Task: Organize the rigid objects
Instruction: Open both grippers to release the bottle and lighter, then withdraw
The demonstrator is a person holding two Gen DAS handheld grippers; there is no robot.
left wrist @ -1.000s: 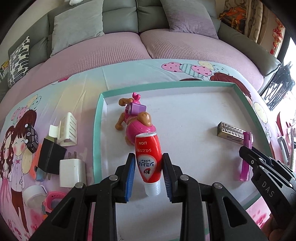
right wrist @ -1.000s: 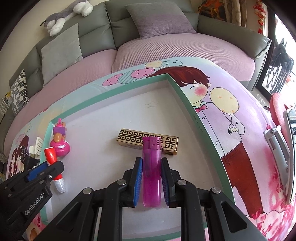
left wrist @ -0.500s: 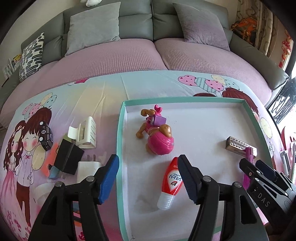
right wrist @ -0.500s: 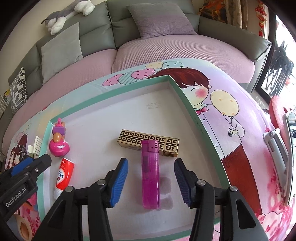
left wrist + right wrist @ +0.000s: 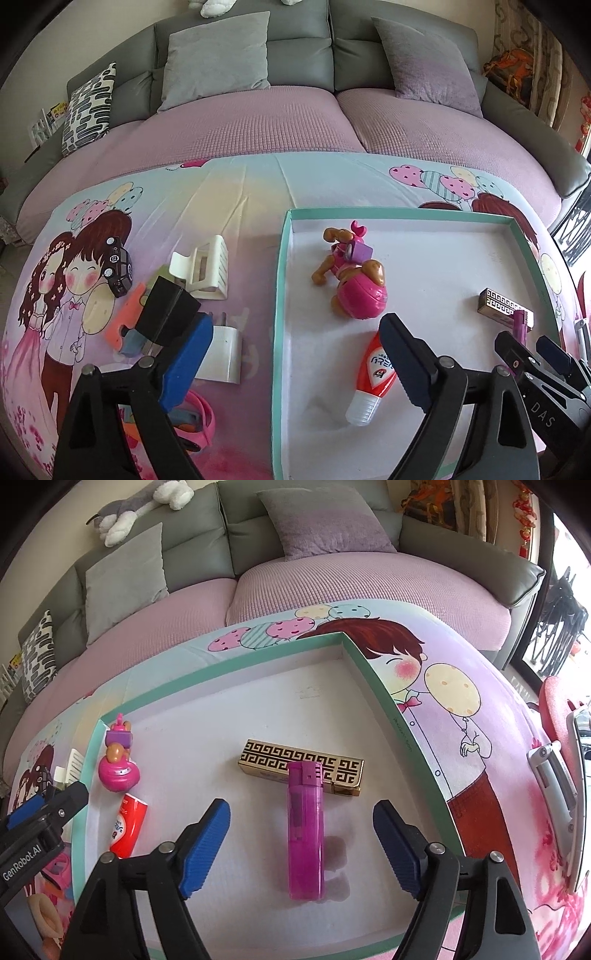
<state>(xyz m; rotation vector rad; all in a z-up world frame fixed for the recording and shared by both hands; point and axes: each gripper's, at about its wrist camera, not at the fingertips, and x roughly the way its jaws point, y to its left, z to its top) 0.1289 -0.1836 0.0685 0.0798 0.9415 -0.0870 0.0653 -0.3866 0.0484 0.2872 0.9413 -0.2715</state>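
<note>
Both grippers have just been opening and let go: left gripper (image 5: 295, 354) dropped the red tube (image 5: 373, 373) at 5 o'clock of the pink toy (image 5: 356, 284); right gripper (image 5: 301, 842), spread wide, left the purple lighter (image 5: 306, 830) flat inside the tray (image 5: 388, 698), sorted

Two close downward wrist views, shared tray (image 5: 280, 295)

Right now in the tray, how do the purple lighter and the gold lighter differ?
The purple lighter is see-through plastic; the gold lighter is opaque and shiny with a black key pattern. In the right wrist view the purple one runs lengthwise away from the camera, the gold one crosswise, so they form a T with the purple one's top at the gold one's side. Both lie flat on the tray floor, unheld.
</note>
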